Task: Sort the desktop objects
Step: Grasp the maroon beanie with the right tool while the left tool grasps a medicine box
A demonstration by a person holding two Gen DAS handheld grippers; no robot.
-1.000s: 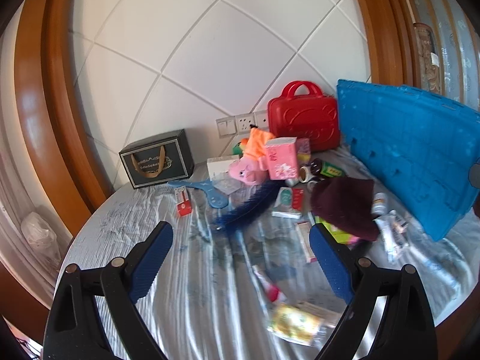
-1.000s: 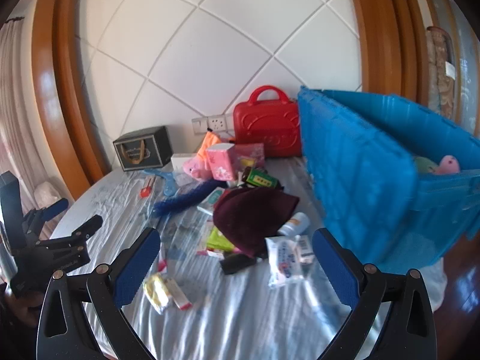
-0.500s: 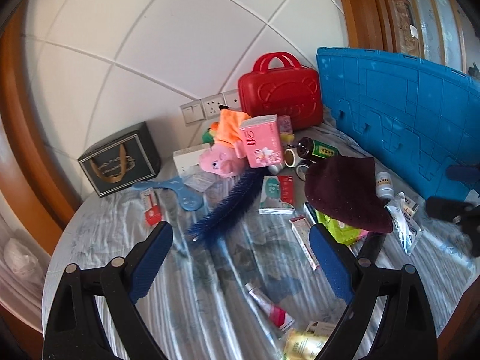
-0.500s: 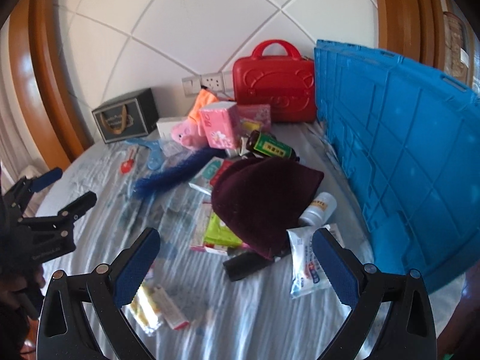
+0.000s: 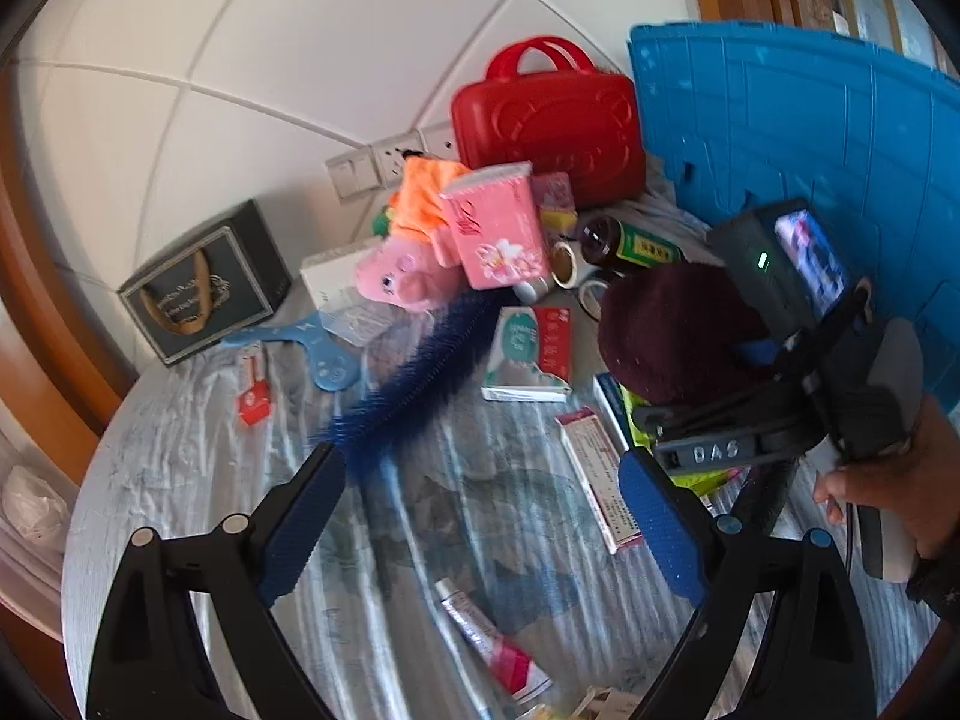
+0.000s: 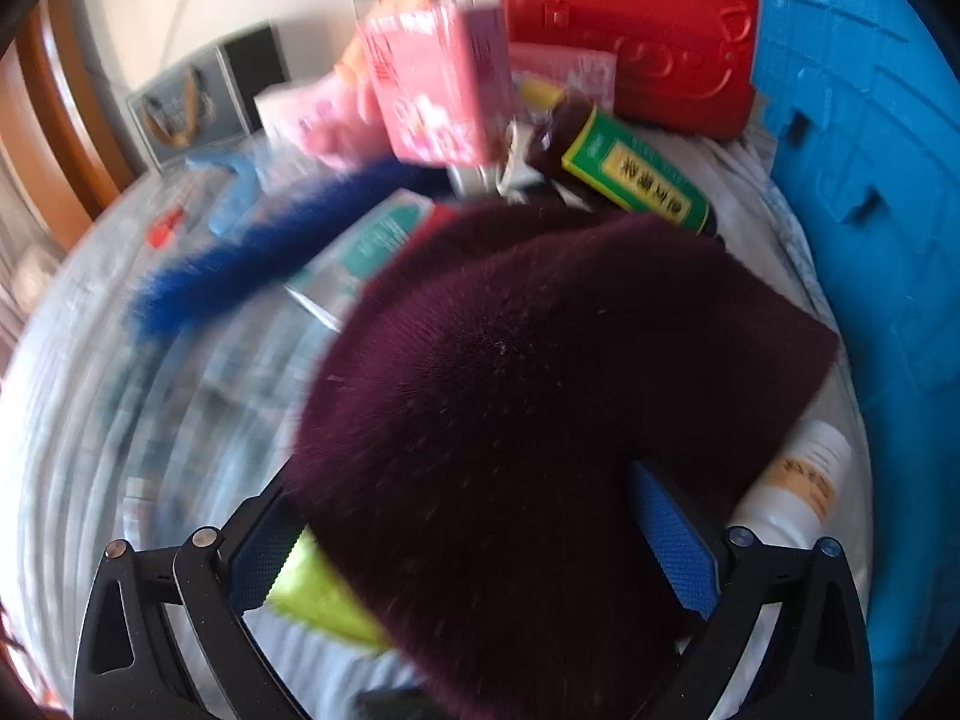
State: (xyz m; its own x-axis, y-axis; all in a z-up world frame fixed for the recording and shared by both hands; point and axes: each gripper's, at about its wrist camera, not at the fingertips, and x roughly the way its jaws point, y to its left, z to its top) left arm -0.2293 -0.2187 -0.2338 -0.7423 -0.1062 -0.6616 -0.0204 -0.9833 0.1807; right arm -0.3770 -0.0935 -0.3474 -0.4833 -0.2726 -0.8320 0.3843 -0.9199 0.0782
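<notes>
The left gripper (image 5: 480, 510) hangs open and empty over the tablecloth (image 5: 180, 480). To its right, the right gripper (image 6: 474, 534) straddles the maroon hat (image 6: 540, 372), fingers spread, not yet closed. This looks like the approach to a pick; next comes squeezing the fabric and lifting it toward the one blue crate (image 6: 870, 180). One hat, two grippers.

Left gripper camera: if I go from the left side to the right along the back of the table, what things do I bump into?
Black gift box → pink plush pig → pink tissue pack → red carry case → blue crate.
</notes>
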